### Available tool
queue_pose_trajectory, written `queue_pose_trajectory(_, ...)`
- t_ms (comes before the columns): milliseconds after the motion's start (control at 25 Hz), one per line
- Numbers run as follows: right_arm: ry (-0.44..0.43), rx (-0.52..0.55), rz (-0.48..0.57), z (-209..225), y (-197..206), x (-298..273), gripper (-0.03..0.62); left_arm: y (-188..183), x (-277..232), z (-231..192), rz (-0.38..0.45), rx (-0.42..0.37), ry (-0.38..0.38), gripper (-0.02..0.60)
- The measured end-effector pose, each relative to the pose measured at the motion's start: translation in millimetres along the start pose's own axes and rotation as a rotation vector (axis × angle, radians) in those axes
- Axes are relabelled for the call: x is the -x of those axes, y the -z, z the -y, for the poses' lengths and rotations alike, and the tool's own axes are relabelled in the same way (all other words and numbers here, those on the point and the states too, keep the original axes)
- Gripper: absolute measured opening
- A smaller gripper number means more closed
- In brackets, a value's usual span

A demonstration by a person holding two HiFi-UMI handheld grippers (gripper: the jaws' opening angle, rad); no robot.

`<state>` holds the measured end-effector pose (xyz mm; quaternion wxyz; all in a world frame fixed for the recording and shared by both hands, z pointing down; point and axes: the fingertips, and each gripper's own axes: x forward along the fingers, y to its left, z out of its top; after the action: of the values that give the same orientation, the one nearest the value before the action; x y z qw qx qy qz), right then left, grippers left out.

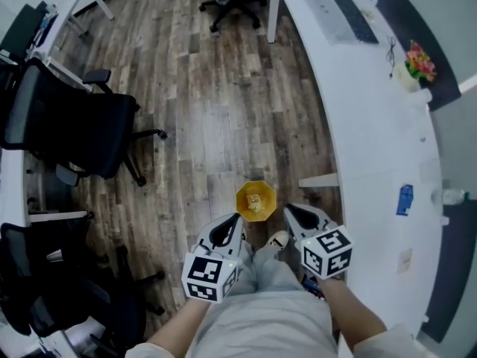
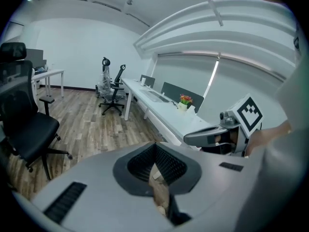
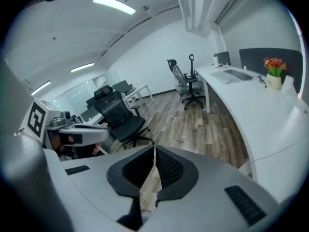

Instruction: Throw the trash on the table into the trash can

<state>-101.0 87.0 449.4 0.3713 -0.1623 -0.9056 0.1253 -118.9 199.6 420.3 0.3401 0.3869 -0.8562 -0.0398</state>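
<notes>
A small yellow trash can [image 1: 256,201] stands on the wooden floor just ahead of my feet, with something tan lying inside it. Both grippers are held low by my body, their tips on either side of the can. My left gripper [image 1: 237,218] [image 2: 155,145] has its jaws met at the tips with nothing between them. My right gripper [image 1: 289,212] [image 3: 154,144] is shut and empty as well. On the white curved table [image 1: 373,140] to my right lie a blue packet [image 1: 405,198] and a clear bottle [image 1: 449,196].
Further along the table are a flower pot [image 1: 417,64] and a keyboard [image 1: 352,15]. Black office chairs [image 1: 71,129] stand to the left, and another chair [image 1: 232,2] stands far ahead. A table leg panel [image 1: 319,180] juts out beside the can.
</notes>
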Motion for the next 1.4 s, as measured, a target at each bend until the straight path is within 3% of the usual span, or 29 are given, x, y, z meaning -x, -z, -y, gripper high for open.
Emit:
queue_pose_trajectory(360, 0.005, 0.055, 0.116, -42, -23, 76, 0.040, -28, 12, 52, -0.002, -0.039, 0.090, 0.002)
queue_pose_trajectory(680, 0.058, 0.055, 0.184, -41, -25, 106, 0.040, -47, 20, 92, 0.022, -0.121, 0.165, 0.000)
queue_pose_trajectory(1400, 0.112, 0.009, 0.261, -34, -34, 146, 0.040, -52, 17, 123, 0.023, -0.118, 0.264, 0.000)
